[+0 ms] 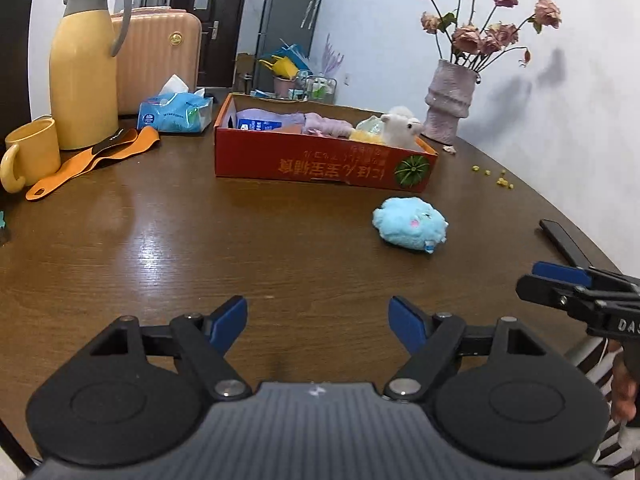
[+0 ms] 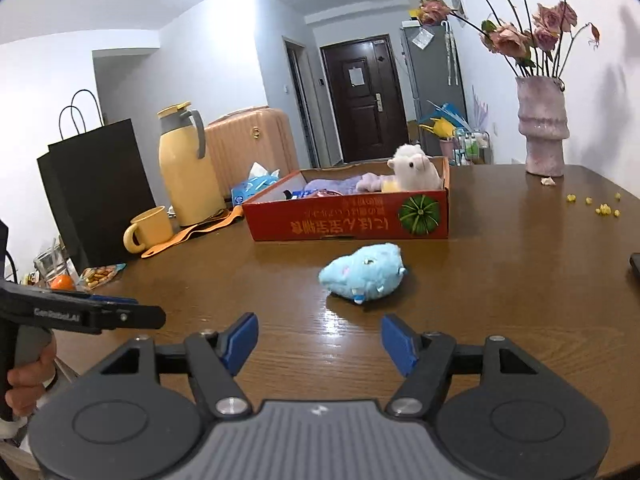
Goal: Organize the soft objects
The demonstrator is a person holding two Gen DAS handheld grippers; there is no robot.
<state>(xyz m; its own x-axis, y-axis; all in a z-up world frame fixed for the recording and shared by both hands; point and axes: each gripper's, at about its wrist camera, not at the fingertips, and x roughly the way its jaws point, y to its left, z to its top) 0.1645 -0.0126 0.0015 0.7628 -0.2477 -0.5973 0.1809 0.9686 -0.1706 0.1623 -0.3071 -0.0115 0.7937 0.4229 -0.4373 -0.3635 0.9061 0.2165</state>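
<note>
A light blue plush toy (image 1: 410,223) lies on the brown table, just in front of the red cardboard box (image 1: 320,164); it also shows in the right wrist view (image 2: 364,273). The box (image 2: 348,220) holds a white alpaca plush (image 2: 414,168), purple cloth (image 1: 320,122) and other soft items. My left gripper (image 1: 318,326) is open and empty above the table, left of and nearer than the blue plush. My right gripper (image 2: 318,344) is open and empty, a short way in front of the blue plush. It shows at the right edge of the left wrist view (image 1: 560,280).
A yellow thermos (image 1: 84,68), yellow mug (image 1: 30,154), orange strap (image 1: 92,160) and tissue pack (image 1: 176,112) stand at the left. A pink vase of dried roses (image 1: 450,96) stands at the back right. A black bag (image 2: 96,188) stands at far left. A black object (image 1: 564,240) lies at right.
</note>
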